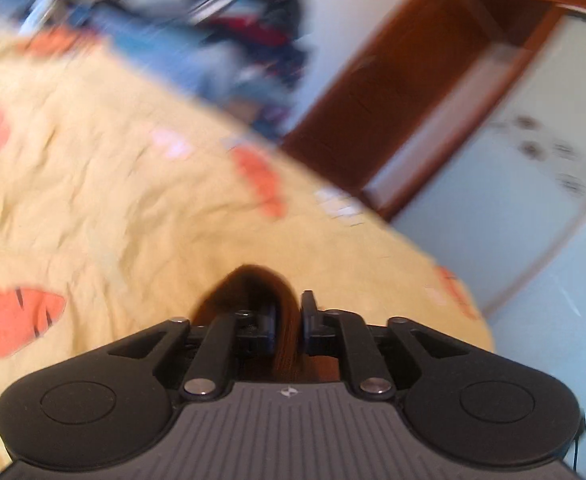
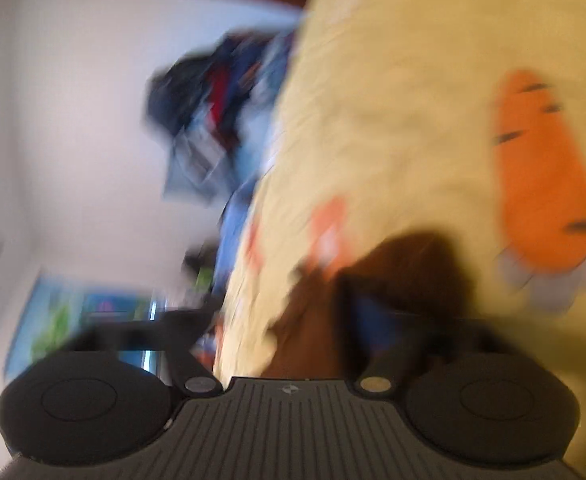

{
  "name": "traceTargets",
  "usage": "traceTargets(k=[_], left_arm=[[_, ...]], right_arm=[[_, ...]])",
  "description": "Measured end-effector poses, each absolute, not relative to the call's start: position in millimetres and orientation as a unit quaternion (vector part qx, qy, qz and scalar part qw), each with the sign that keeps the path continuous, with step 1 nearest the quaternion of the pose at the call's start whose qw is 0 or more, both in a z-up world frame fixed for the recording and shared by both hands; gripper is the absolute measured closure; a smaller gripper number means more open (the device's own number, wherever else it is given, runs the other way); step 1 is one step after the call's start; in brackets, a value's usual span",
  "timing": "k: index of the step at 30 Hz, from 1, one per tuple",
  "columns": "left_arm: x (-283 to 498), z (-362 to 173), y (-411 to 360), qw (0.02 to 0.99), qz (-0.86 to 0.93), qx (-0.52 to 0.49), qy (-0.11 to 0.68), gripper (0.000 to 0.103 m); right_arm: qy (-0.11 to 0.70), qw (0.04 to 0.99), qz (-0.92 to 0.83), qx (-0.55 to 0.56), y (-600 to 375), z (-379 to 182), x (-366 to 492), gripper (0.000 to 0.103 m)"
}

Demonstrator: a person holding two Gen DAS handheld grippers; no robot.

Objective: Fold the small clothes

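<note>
We work over a bed spread with a yellow sheet (image 1: 105, 184) printed with orange carrots, which gives us a broad soft surface for laying a garment flat, while a heap of unsorted clothes (image 1: 229, 28) waits at its far edge, well apart from us. The task's own piece, a small brown garment (image 1: 267, 292), hangs just over the sheet: our left tongs (image 1: 289, 320) are nearly closed, pinching a fold of it, we judge to lift one edge. Our right tongs (image 2: 345, 312) sit against the same brown cloth, but blur hides their opening.
</note>
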State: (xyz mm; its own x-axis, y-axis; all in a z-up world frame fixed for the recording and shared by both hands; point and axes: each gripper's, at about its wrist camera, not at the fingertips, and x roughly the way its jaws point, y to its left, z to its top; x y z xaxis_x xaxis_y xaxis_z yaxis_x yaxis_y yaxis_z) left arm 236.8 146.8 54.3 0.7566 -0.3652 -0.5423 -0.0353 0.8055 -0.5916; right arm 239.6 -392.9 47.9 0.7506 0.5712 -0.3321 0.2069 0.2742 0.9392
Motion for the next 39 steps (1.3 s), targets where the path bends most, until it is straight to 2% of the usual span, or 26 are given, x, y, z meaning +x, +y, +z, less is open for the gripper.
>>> traceTargets(k=[2, 3, 4, 5, 6, 7, 8, 11, 15, 18, 19, 20, 21, 22, 23, 26, 33, 37, 38, 39], left_arm=[[233.2, 48.8, 148.9, 0.883, -0.066, -0.320, 0.338, 0.082], [222.1, 49.3, 149.1, 0.890, -0.070, -0.316, 0.321, 0.075], [207.9, 50.7, 150.3, 0.899, -0.070, -0.302, 0.310, 0.052], [191.5, 52.8, 152.0, 0.907, -0.061, -0.286, 0.303, 0.035], [174.9, 54.3, 157.2, 0.915, -0.044, -0.275, 0.292, 0.010], [154.1, 54.5, 161.9, 0.925, -0.025, -0.266, 0.272, 0.006], [137.1, 53.5, 166.6, 0.930, -0.015, -0.261, 0.260, 0.006], [97.1, 42.0, 181.7, 0.912, -0.016, -0.285, 0.294, 0.006], [80.9, 3.5, 186.3, 0.861, -0.041, -0.349, 0.367, 0.007], [75.0, -5.2, 177.1, 0.858, -0.071, -0.365, 0.354, 0.009], [77.5, -7.0, 174.4, 0.851, -0.081, -0.378, 0.356, 0.023], [82.4, -10.2, 173.4, 0.843, -0.083, -0.390, 0.363, 0.037], [88.9, -13.9, 173.9, 0.836, -0.074, -0.396, 0.373, 0.066], [94.6, -18.0, 176.4, 0.829, -0.063, -0.405, 0.381, 0.081], [98.7, -22.2, 180.3, 0.814, -0.065, -0.425, 0.389, 0.084], [100.0, -20.4, 181.9, 0.807, -0.064, -0.428, 0.401, 0.091], [46.5, 30.2, 167.7, 0.846, -0.121, -0.354, 0.380, 0.094], [7.5, 12.3, 160.8, 0.843, -0.112, -0.310, 0.425, 0.091], [1.9, 3.3, 161.0, 0.843, -0.106, -0.299, 0.434, 0.090], [-3.2, -4.1, 164.3, 0.843, -0.096, -0.298, 0.438, 0.087]], right_arm=[[0.314, 0.721, 0.133, 0.604, -393.5, 43.9, 232.4, 0.014], [0.311, 0.729, 0.138, 0.594, -392.8, 47.3, 226.1, 0.012], [0.311, 0.745, 0.141, 0.573, -392.0, 53.1, 218.0, 0.011], [0.314, 0.764, 0.141, 0.546, -389.7, 58.4, 208.8, 0.010], [0.321, 0.784, 0.135, 0.514, -389.1, 65.6, 198.5, 0.009], [0.327, 0.804, 0.126, 0.481, -388.7, 72.5, 187.1, 0.009], [0.333, 0.820, 0.117, 0.450, -390.3, 77.5, 173.0, 0.008], [0.371, 0.846, 0.094, 0.372, -389.4, 81.2, 141.5, 0.006], [0.404, 0.856, 0.124, 0.298, -361.5, 81.1, 117.7, 0.008], [0.433, 0.830, 0.176, 0.305, -342.7, 76.6, 121.7, 0.015], [0.434, 0.825, 0.189, 0.309, -337.3, 74.0, 126.6, 0.016], [0.432, 0.824, 0.192, 0.313, -334.3, 73.2, 130.1, 0.024], [0.435, 0.820, 0.190, 0.320, -333.8, 70.5, 137.7, 0.042], [0.443, 0.812, 0.184, 0.332, -332.9, 69.2, 147.9, 0.053], [0.452, 0.802, 0.176, 0.348, -339.5, 63.1, 151.0, 0.076], [0.450, 0.791, 0.187, 0.368, -353.2, 56.1, 138.6, 0.083], [0.430, 0.805, 0.228, 0.341, -360.4, 83.5, 81.3, 0.086], [0.443, 0.801, 0.217, 0.339, -377.0, 79.5, 43.5, 0.086], [0.452, 0.797, 0.214, 0.338, -378.1, 74.7, 39.4, 0.084], [0.463, 0.789, 0.211, 0.345, -379.2, 69.4, 37.5, 0.075]])
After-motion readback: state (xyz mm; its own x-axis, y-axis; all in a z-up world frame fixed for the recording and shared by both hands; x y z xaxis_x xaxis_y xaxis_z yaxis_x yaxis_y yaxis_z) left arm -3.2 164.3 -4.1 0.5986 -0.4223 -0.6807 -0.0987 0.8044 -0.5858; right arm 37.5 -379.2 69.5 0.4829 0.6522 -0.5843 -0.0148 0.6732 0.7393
